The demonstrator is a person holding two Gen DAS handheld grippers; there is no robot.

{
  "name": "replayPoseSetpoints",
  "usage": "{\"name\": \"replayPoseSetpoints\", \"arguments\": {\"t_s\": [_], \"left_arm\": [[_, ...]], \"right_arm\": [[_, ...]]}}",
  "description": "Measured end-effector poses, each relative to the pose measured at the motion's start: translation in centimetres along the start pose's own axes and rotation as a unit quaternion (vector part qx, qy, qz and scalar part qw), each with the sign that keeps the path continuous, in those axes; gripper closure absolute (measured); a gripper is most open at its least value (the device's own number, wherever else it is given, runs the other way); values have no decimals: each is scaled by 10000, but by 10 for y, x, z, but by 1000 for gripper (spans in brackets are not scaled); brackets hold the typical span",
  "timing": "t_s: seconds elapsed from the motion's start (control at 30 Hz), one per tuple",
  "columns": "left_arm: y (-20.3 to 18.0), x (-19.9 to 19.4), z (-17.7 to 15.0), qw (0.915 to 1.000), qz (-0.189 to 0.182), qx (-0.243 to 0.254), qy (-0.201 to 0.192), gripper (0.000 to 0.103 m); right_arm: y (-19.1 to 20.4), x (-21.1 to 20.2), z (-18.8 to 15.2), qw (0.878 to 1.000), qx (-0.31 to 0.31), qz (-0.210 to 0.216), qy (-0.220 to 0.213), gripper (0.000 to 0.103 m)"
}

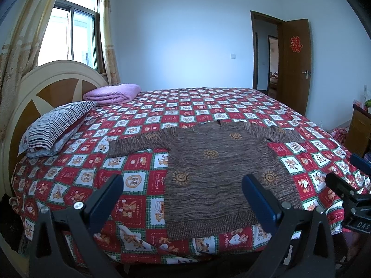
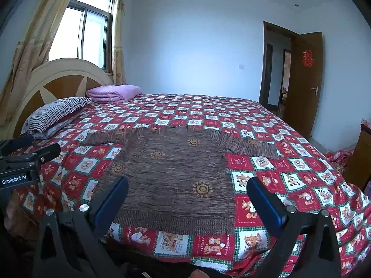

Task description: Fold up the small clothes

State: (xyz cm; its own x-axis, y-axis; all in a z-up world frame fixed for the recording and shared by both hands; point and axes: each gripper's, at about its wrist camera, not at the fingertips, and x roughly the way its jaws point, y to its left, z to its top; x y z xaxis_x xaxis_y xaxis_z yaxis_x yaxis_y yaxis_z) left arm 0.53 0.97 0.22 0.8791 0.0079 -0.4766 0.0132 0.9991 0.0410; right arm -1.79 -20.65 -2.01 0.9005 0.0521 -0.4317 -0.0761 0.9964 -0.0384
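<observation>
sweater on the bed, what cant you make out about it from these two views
- Sweater neckline: both views, too far and flattened to read.
- Underside: both views, it lies flat on the bedspread.
- Hem corners: left gripper and right gripper fingers cover them.

We are looking across a wide bed (image 1: 208, 102) under a red-and-white checked cover printed with little bears. At its head stands a rounded cream and brown headboard (image 1: 46, 85); against it lie a striped pillow (image 1: 58, 122) and a folded lilac blanket (image 1: 113, 93). Behind, daylight pours through a window (image 1: 74, 34) flanked by beige patterned curtains (image 1: 20, 46). The far wall (image 1: 180, 41) is plain and pale. On the right a dark wooden door (image 1: 295, 64) stands open, a red paper emblem (image 1: 295, 44) on it.
</observation>
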Motion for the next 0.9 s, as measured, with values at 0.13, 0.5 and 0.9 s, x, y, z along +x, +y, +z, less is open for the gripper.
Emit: {"name": "replayPoseSetpoints", "arguments": {"t_s": [0.13, 0.5, 0.9], "left_arm": [[0, 1, 0, 10000, -1, 1, 6, 0], [0, 1, -1, 10000, -1, -1, 11, 0], [0, 1, 0, 10000, -6, -3, 19, 0]], "right_arm": [[-1, 1, 0, 10000, 14, 20, 24, 1], [-3, 4, 1, 9999, 41, 70, 77, 1], [-3, 4, 0, 9999, 36, 78, 88, 1]]}}
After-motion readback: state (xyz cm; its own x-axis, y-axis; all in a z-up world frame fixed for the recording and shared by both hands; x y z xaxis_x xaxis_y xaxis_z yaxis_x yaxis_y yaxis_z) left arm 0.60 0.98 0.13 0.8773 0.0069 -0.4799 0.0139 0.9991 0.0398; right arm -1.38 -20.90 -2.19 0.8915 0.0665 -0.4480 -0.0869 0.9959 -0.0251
